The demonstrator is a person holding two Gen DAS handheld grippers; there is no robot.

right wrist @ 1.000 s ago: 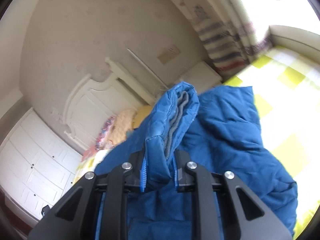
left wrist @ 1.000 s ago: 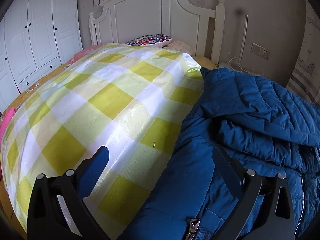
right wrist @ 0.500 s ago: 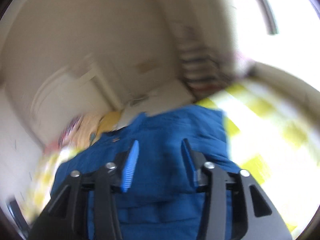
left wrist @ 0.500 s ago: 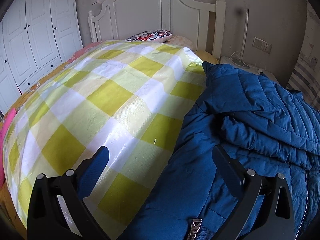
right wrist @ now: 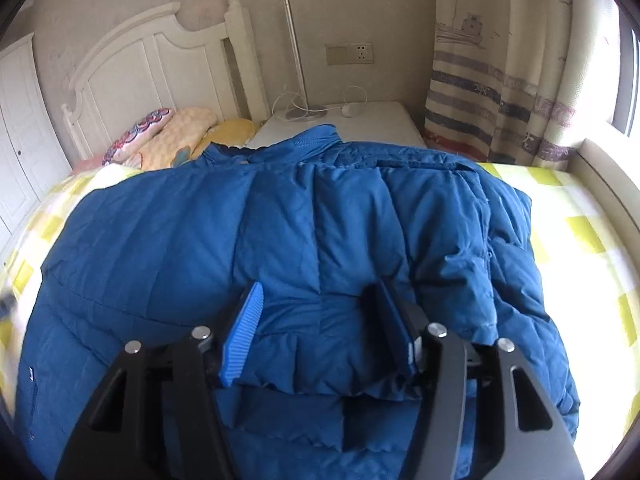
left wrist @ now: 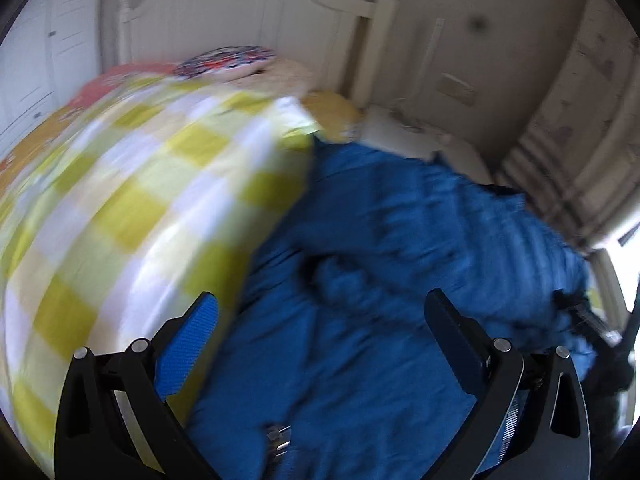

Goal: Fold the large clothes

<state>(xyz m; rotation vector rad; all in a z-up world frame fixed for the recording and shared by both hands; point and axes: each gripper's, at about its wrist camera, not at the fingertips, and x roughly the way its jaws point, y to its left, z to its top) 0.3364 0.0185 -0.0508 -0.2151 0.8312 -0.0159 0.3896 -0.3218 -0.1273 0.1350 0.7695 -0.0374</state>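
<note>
A large blue padded jacket [right wrist: 320, 248] lies on the bed, its collar toward the headboard, with one part folded over the body. My right gripper [right wrist: 316, 308] is open and empty, its jaws apart just above the folded edge. In the blurred left wrist view the jacket [left wrist: 400, 300] fills the right half. My left gripper [left wrist: 320, 320] is wide open and empty above the jacket's left edge, near a metal zipper pull [left wrist: 278, 440].
The bed has a yellow and white checked cover [left wrist: 132, 216]. Pillows [right wrist: 168, 140] lie by the white headboard [right wrist: 152, 64]. A white nightstand [right wrist: 360, 120] with a lamp stands beside a striped curtain [right wrist: 500, 80]. A white wardrobe [right wrist: 16, 128] is at left.
My right gripper let go of the jacket part it held up; that part now lies folded on the body. The left gripper swung quickly to the right, blurring its view.
</note>
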